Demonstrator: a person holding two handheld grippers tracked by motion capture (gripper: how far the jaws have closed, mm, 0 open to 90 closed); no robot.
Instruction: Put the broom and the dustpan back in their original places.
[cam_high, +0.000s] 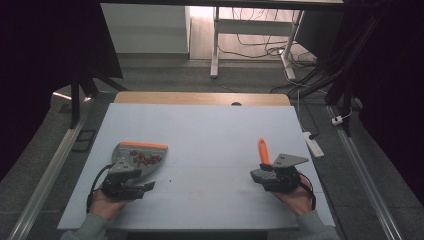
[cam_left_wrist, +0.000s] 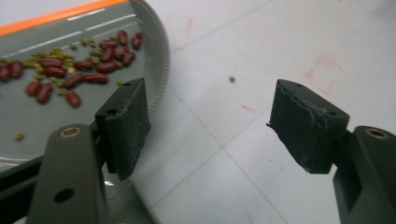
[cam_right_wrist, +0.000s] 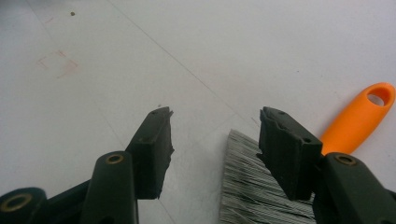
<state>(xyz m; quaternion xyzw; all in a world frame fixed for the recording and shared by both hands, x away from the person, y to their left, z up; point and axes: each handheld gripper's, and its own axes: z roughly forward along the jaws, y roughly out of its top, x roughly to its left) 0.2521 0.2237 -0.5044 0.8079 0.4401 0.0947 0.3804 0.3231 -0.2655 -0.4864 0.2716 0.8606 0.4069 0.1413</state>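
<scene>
Lab or test workspace: white work table between floor rails, dark curtains at both sides, desk frame, loose cables, power strip.

You have before you: one white table, its far edge a bare wooden strip; one stray green bean loose on the tabletop; faint red marks on the white surface; one white power strip on the grey floor beside the table; one white desk frame beyond, tangled cables beneath it.
</scene>
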